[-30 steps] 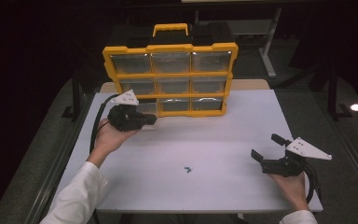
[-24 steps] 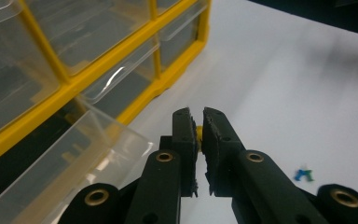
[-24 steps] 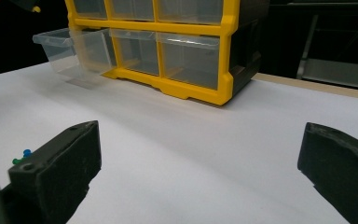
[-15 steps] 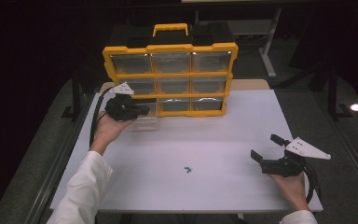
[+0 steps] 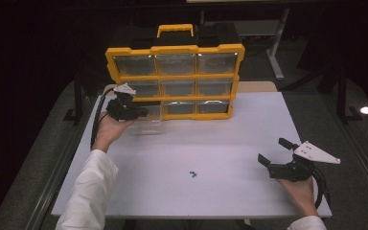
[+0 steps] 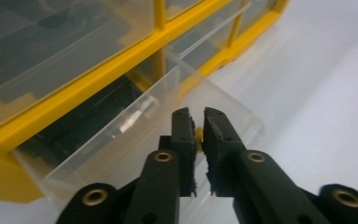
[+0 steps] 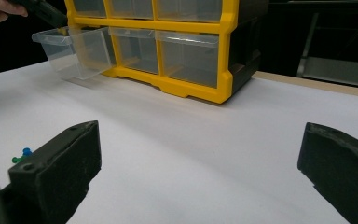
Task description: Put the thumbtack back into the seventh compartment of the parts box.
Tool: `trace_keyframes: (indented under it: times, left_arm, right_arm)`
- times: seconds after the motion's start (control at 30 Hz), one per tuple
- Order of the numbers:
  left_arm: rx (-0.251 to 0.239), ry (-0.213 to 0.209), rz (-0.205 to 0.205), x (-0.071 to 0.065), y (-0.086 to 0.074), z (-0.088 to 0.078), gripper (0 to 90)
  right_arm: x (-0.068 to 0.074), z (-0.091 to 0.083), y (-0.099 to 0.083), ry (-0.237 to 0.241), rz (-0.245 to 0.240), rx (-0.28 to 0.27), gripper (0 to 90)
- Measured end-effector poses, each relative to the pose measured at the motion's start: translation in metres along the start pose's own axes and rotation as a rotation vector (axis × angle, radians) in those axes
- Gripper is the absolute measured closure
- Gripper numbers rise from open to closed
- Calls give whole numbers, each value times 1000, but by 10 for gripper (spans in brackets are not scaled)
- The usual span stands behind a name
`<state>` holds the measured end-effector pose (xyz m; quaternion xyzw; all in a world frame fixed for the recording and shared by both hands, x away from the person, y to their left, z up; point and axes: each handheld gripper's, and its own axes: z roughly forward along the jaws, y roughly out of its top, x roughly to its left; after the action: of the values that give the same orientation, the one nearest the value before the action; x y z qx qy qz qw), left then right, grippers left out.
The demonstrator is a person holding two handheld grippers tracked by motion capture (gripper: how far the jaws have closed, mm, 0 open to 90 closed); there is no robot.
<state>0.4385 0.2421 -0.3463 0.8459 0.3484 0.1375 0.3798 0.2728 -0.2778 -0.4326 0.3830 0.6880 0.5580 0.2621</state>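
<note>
A yellow organizer [image 5: 175,72] [image 7: 223,51] with clear drawers stands upright at the back of the white table [image 5: 230,191]. Its bottom-left clear drawer [image 5: 149,123] [image 6: 121,135] [image 7: 74,51] sticks out of its slot toward me. My left gripper [image 5: 143,113] [image 6: 196,114] is at the drawer's front rim. Its jaws have just been opening and stand a narrow slit apart, with the rim at the gap and no visible squeeze. My right gripper [image 5: 274,151] [image 7: 200,135] rests wide open and empty at the table's front right.
A few tiny blue and green pieces [image 5: 192,174] [image 7: 22,155] lie on the table between the hands. The organizer's yellow handle [image 5: 175,29] stands on top. Dark floor and a table frame lie beyond the back edge.
My left hand has shifted left and a little toward the organizer, and the clear drawer now shows below its jaws. My right hand has kept still.
</note>
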Motion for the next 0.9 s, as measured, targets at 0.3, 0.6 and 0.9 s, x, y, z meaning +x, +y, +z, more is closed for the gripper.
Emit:
trace_keyframes:
  times: [0.3, 0.6, 0.9]
  left_arm:
    - [9, -27, -36, -1, -1, -2, 185]
    - [1, -51, 17, -23, 2, -2, 0]
    - [-25, -98, 91, -51, 0, -4, 0]
  right_arm:
    - [-1, 0, 0, -2, 3, 1, 0]
    - [-1, -2, 0, -5, 8, -2, 0]
    - [-1, -2, 0, -3, 6, -2, 0]
